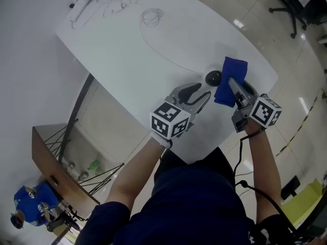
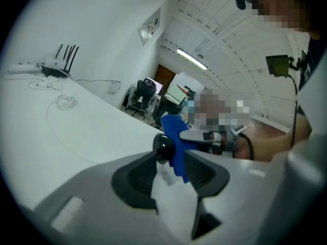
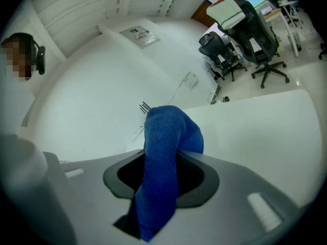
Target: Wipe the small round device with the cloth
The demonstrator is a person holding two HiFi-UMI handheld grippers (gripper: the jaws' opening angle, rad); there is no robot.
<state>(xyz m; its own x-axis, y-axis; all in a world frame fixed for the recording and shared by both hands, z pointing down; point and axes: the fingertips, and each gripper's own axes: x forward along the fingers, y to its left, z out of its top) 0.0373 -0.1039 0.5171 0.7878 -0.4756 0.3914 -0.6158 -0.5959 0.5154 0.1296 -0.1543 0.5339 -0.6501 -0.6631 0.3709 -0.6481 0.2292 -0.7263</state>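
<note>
Right gripper clamps the blue microfibre cloth. Left gripper is apart and empty, just behind the small round black device on the white table. Wiping likely not begun; next, press cloth onto device.

2 grippers, 1 cloth, 1 sm round device, 1 table

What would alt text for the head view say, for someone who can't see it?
Seen from above, a person's right gripper holds a blue cloth beside a small black round device on a white table. The left gripper, jaws apart, is just short of the device.
</note>
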